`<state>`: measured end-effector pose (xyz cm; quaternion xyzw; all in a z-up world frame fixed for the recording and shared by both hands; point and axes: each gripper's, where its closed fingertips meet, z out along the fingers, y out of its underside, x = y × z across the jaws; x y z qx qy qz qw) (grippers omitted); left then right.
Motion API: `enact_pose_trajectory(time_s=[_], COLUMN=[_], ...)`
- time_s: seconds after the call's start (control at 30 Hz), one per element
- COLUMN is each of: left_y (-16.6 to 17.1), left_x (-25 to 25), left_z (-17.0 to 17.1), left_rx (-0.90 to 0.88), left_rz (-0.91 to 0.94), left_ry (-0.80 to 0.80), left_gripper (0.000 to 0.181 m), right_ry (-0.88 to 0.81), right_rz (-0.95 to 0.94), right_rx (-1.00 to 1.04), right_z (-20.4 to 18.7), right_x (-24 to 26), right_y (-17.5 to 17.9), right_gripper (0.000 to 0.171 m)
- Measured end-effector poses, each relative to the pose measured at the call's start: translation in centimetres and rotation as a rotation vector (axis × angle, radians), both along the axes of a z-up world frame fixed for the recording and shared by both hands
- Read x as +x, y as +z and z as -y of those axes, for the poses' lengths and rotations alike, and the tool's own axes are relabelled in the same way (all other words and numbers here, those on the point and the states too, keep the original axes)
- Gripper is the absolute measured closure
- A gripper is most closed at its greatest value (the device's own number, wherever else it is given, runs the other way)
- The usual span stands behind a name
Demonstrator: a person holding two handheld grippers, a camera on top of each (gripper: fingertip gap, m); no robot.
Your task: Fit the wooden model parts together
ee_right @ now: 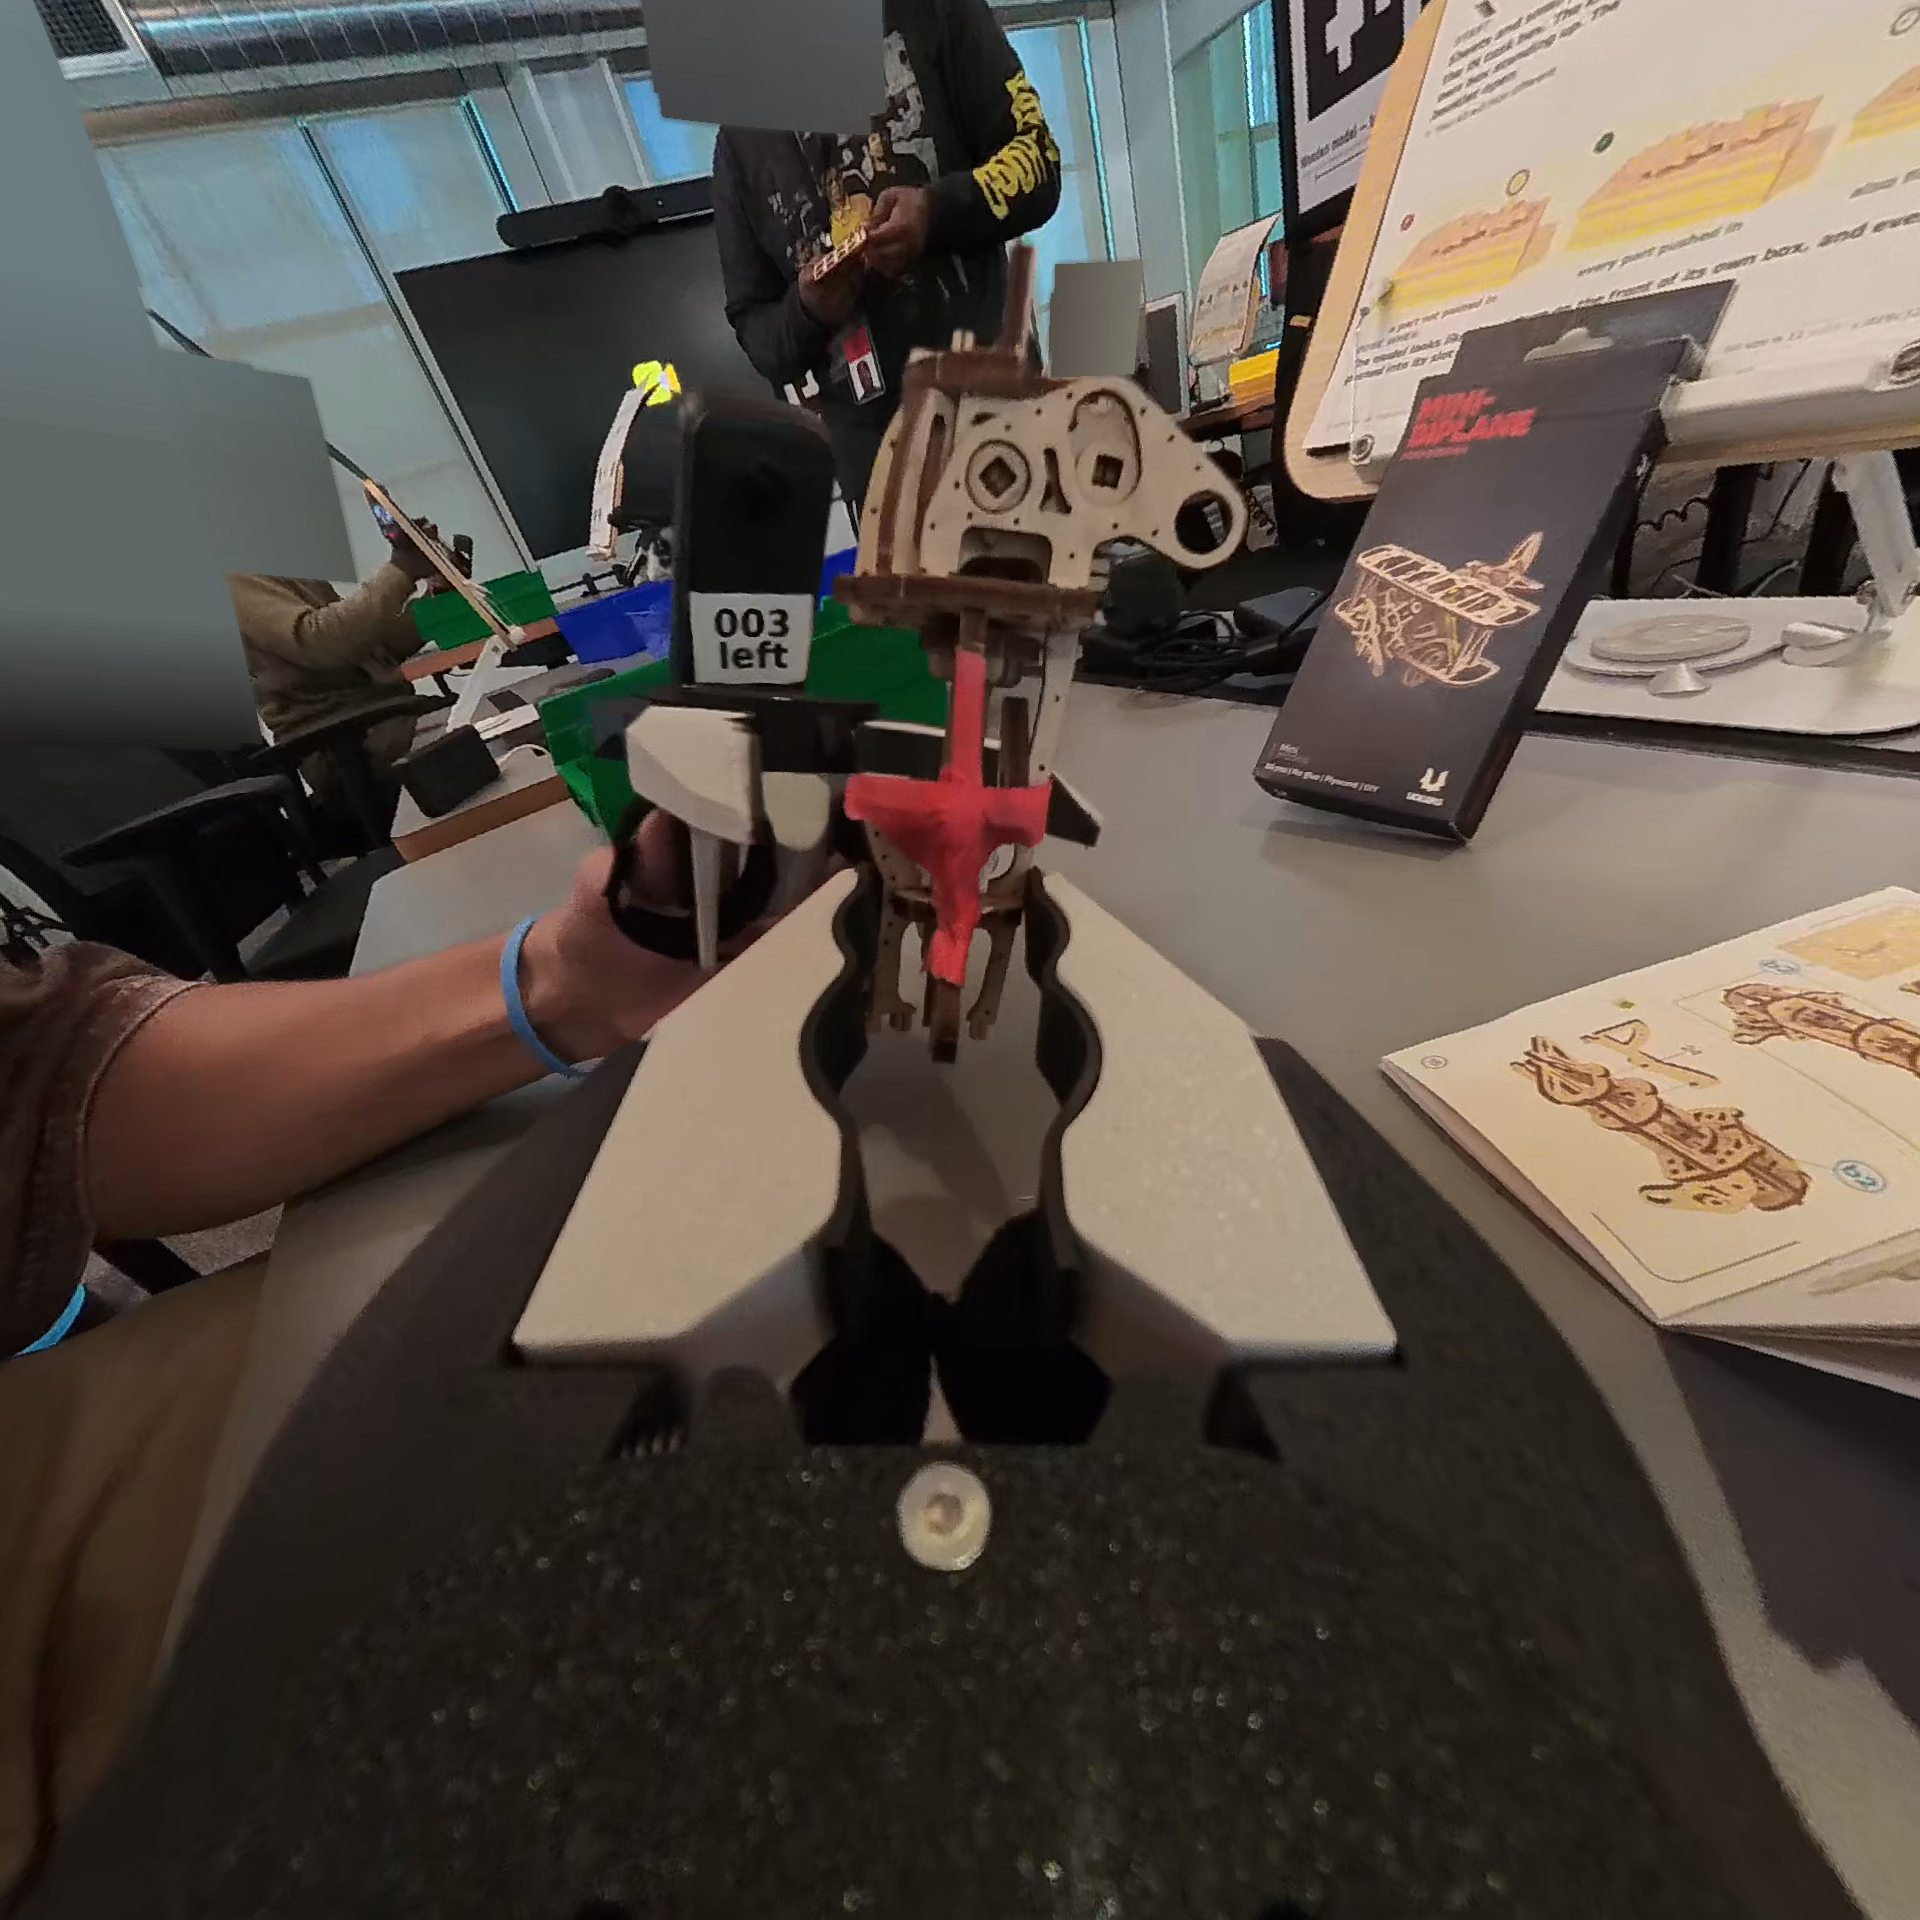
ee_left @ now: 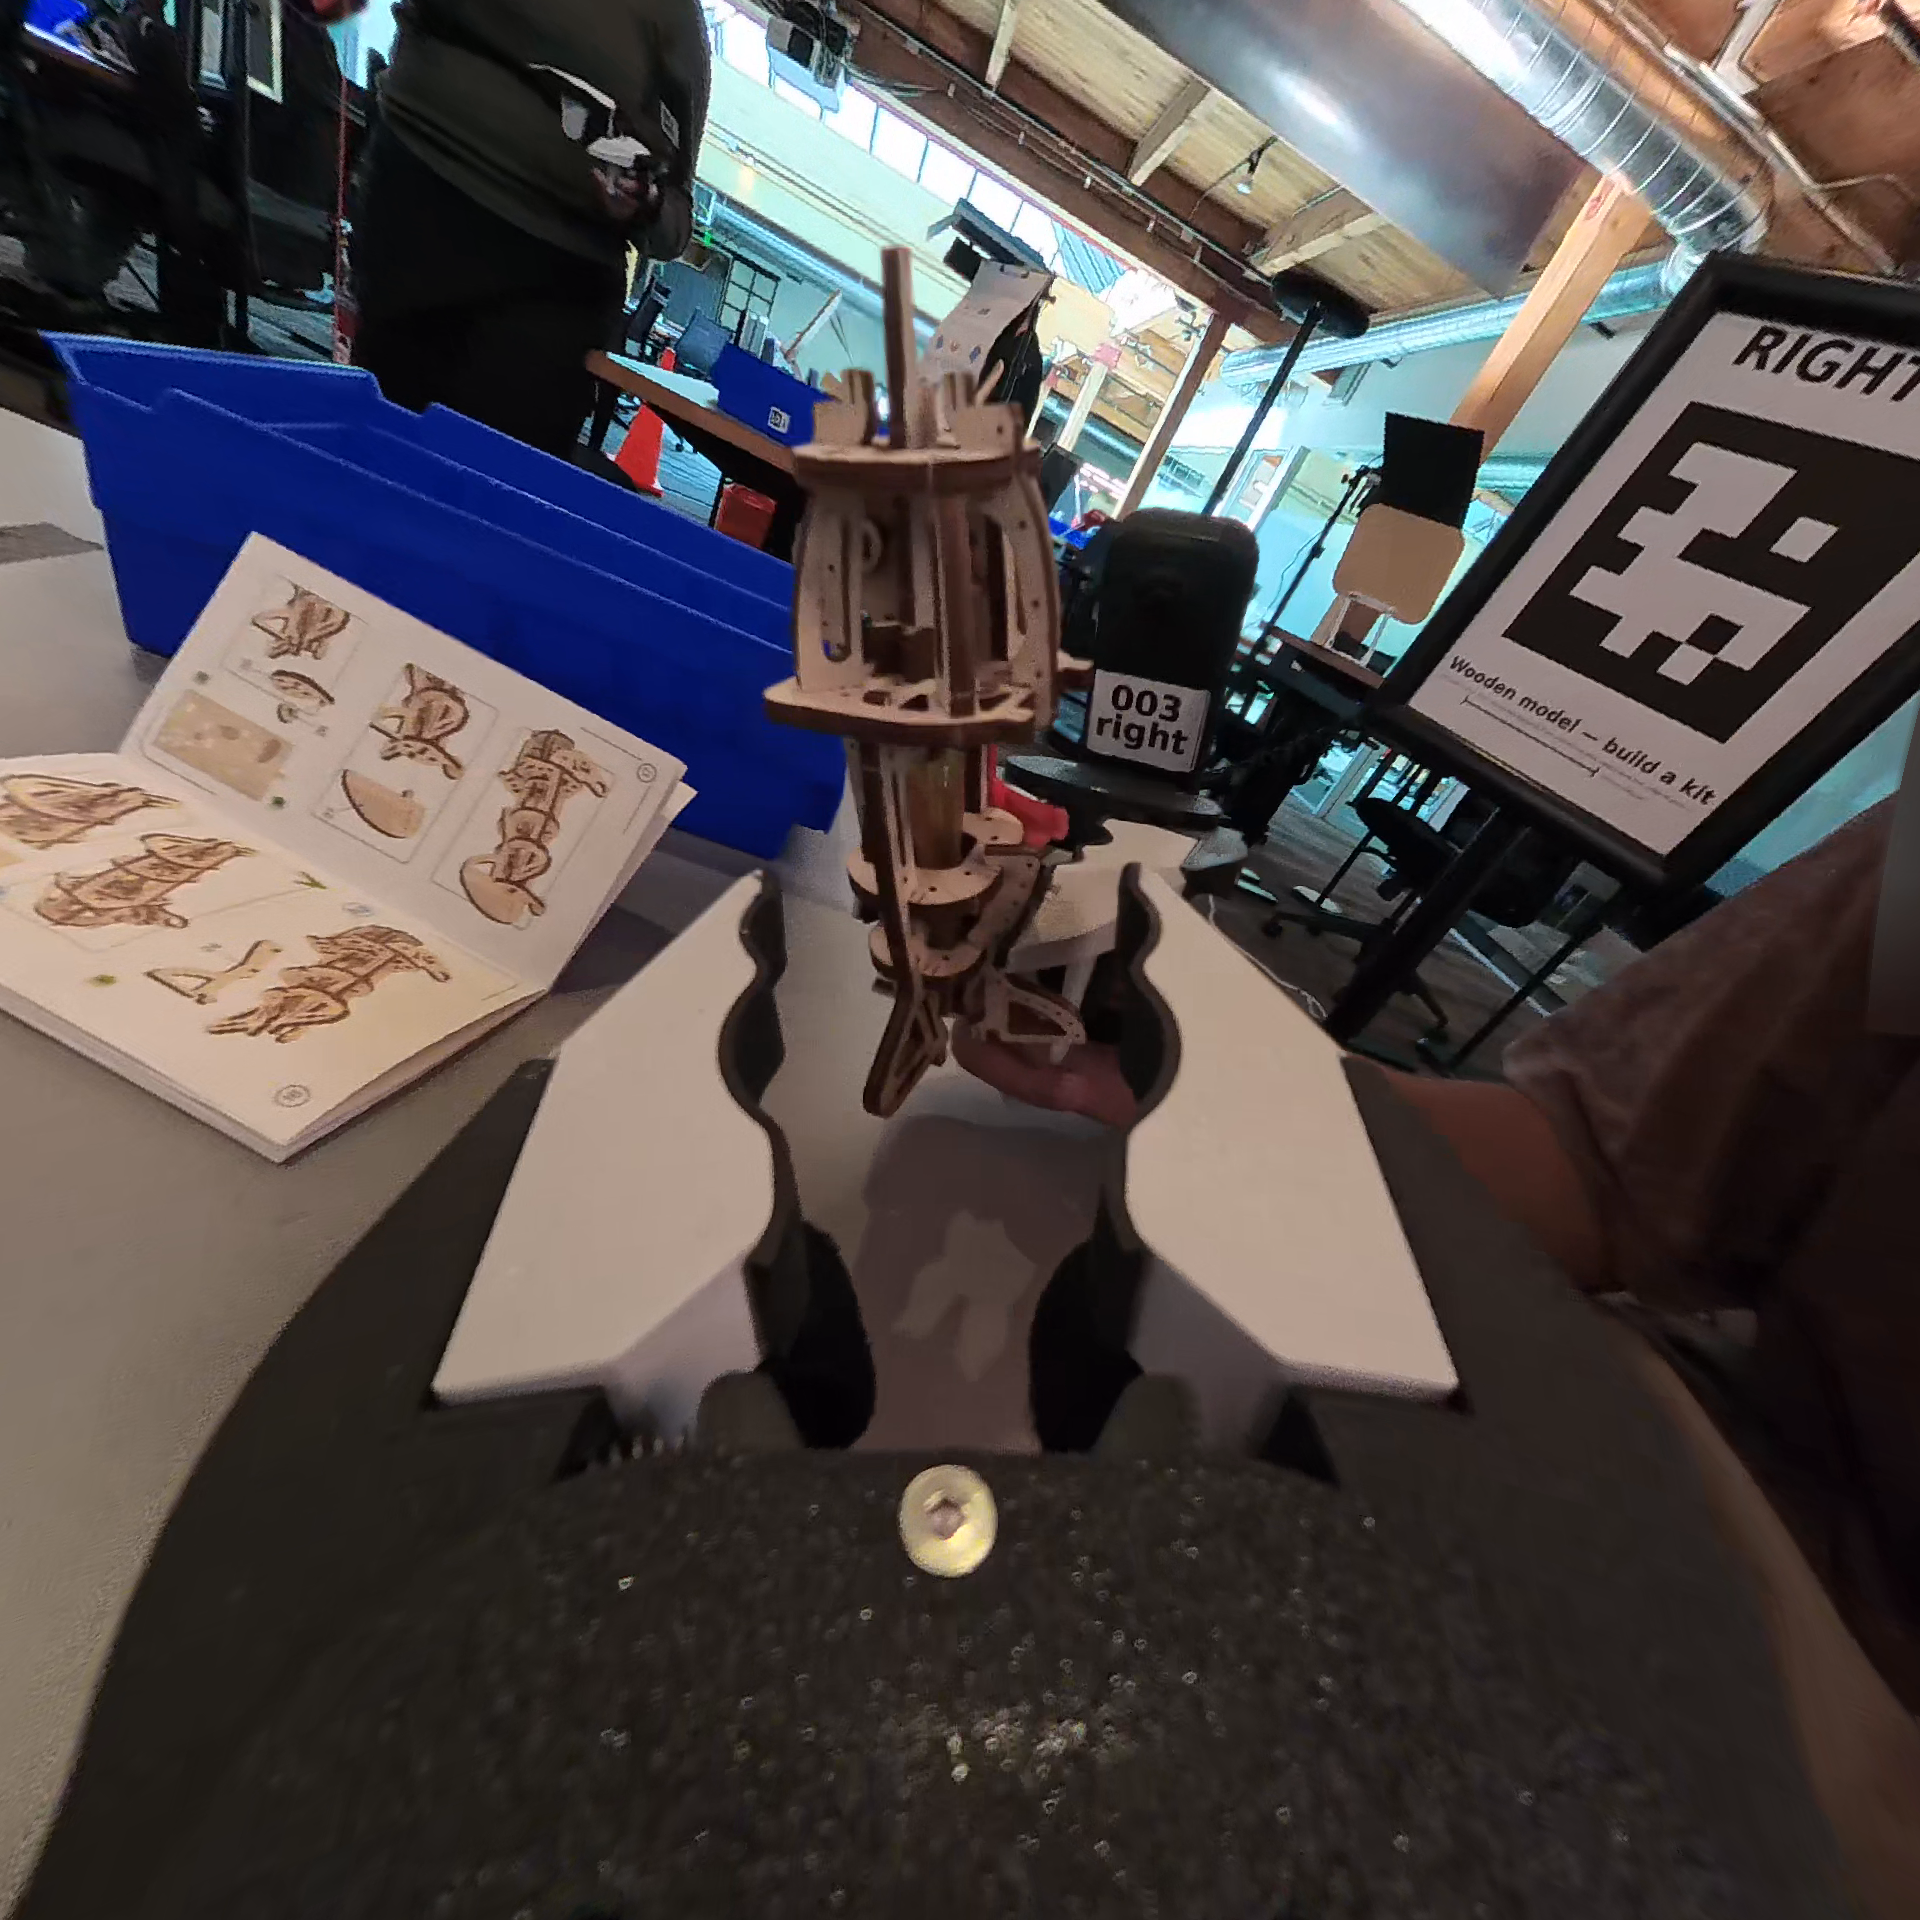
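Observation:
A partly built wooden model (ee_left: pixel 914 623) stands upright in the air, with a thin rod sticking out of its top. Its lower end hangs between my left gripper (ee_left: pixel 951 914) fingertips, which are wide apart and do not touch it. In the right wrist view the model (ee_right: pixel 1039 488) has red tape (ee_right: pixel 961 831) on it, and my right gripper (ee_right: pixel 948 914) is shut on its lower part. The right gripper's body (ee_left: pixel 1153 623) shows behind the model, and the left gripper's body (ee_right: pixel 748 540) shows to the model's left, held by a hand (ee_right: pixel 592 966).
An open instruction booklet (ee_left: pixel 312 831) lies on the grey table (ee_left: pixel 125 1299), also at the right in the right wrist view (ee_right: pixel 1714 1122). Blue bins (ee_left: pixel 416 520) stand behind it. A black kit box (ee_right: pixel 1455 582), a framed marker sign (ee_left: pixel 1683 582) and a clipboard stand (ee_right: pixel 1558 208) are nearby. People stand beyond the table (ee_right: pixel 883 260). My two grippers' fingertips are within a few centimetres of each other.

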<state>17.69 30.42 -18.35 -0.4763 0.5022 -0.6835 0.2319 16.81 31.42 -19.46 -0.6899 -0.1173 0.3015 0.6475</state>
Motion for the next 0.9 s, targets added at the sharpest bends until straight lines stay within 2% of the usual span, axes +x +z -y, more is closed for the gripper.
enact_pose_trajectory(time_s=[0.03,0.1,0.23,0.5,0.73,0.9], left_y=[-0.1,-0.3,0.5,0.8,0.8,0.5], left_x=[0.1,0.1,-0.2,-1.4,-1.7,-1.8], left_z=[0.1,0.1,0.6,2.3,2.3,2.1], left_rx=[-0.005,0.002,0.001,0.033,0.037,0.047], left_rz=[-0.004,-0.008,0.035,0.031,0.022,0.011], left_ry=[-0.004,-0.006,-0.02,-0.139,-0.151,-0.15], left_gripper=[0.122,0.142,0.147,0.148,0.148,0.148], right_ry=[0.002,0.014,0.059,0.299,0.284,0.279], right_rz=[0.003,-0.003,-0.035,-0.22,-0.212,-0.287], right_rx=[0.0,0.006,0.01,-0.065,-0.041,0.007], right_z=[0.0,0.1,0.4,1.9,2.1,2.9], right_x=[-0.1,-0.3,-0.8,-2.7,-2.4,-1.3], right_y=[0.0,0.1,0.4,0.6,1.0,2.4], right_gripper=[0.144,0.144,0.144,0.146,0.144,0.129])
